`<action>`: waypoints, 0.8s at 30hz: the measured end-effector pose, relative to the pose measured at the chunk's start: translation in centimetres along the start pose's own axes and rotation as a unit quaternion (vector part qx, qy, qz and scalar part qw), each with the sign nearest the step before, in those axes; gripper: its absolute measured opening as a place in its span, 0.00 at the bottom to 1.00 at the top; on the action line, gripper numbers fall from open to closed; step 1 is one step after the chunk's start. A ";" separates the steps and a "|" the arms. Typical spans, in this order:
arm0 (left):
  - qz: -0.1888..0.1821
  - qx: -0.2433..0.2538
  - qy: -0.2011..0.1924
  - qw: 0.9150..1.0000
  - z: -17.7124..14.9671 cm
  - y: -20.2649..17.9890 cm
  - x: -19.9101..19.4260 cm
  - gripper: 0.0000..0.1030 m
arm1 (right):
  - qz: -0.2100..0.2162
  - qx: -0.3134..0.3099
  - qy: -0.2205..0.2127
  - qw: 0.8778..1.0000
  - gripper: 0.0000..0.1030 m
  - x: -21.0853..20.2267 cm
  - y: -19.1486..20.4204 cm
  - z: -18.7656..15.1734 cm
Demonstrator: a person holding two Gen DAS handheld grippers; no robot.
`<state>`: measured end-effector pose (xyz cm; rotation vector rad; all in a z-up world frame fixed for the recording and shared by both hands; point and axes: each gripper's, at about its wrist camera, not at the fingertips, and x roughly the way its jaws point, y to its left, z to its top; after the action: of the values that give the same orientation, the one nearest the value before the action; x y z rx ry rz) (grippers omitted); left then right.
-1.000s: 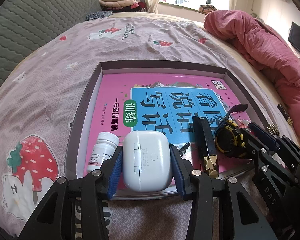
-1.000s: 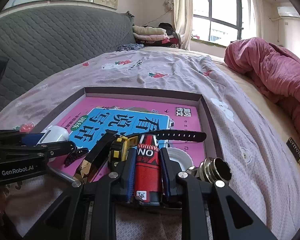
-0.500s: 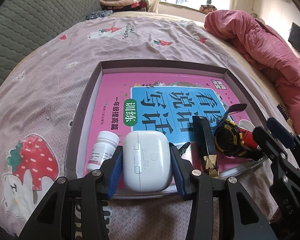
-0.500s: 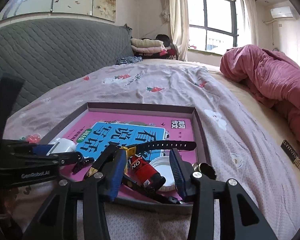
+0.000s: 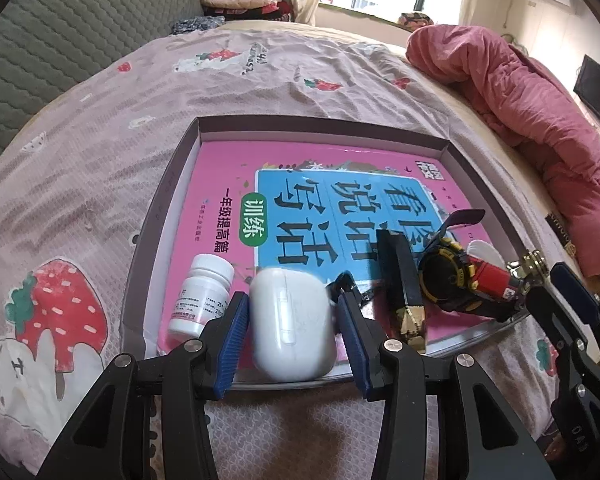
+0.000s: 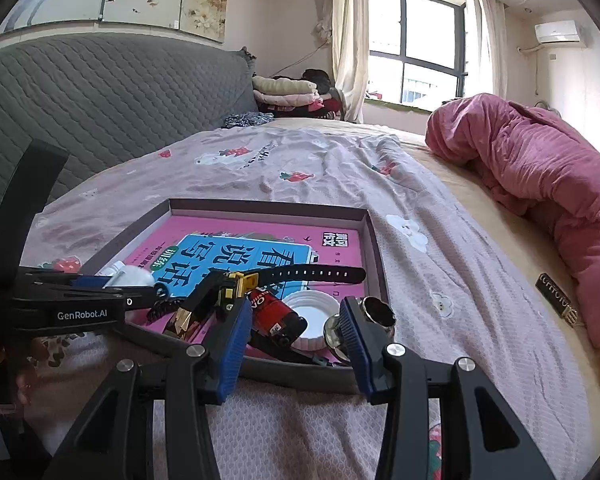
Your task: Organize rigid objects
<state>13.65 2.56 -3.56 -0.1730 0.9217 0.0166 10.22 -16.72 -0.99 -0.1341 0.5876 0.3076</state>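
A shallow grey tray (image 5: 162, 200) on the bed holds a pink book (image 5: 228, 184). On it lie a white earbud case (image 5: 292, 320), a white pill bottle (image 5: 202, 296), a black and gold bar (image 5: 404, 284), a yellow-black watch (image 5: 446, 276) and a red canister (image 5: 490, 280). My left gripper (image 5: 292, 340) is open around the white case, pads slightly apart from it. My right gripper (image 6: 296, 344) is open at the tray's near edge, with the red canister (image 6: 276, 316) and a white lid (image 6: 310, 316) lying beyond its fingers. A metal ring piece (image 6: 376, 312) rests by its right finger.
A pink quilt (image 6: 540, 184) is heaped on the right side of the bed. A grey padded headboard (image 6: 100, 96) rises at the left. Folded clothes (image 6: 288, 96) are stacked at the far end by the window. A small dark tag (image 6: 556, 300) lies on the sheet.
My right gripper let go of the red canister and drew back, leaving it in the tray. My left gripper opened slightly off the white case, which now rests in the tray.
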 end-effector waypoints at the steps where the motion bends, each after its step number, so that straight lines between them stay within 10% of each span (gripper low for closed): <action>1: -0.001 0.001 -0.001 1.000 0.0 0.0 -0.1 0.46 | -0.002 -0.001 -0.001 1.000 0.44 -0.2 0.1 0.0; 24: 0.017 0.006 -0.023 1.000 -1.1 1.1 -6.1 0.63 | -0.002 0.038 0.005 0.999 0.53 -3.8 1.0 0.8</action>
<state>8.94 3.83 0.47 -0.1456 0.8794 0.0463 7.31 -16.57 1.78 -0.0646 0.6087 0.2803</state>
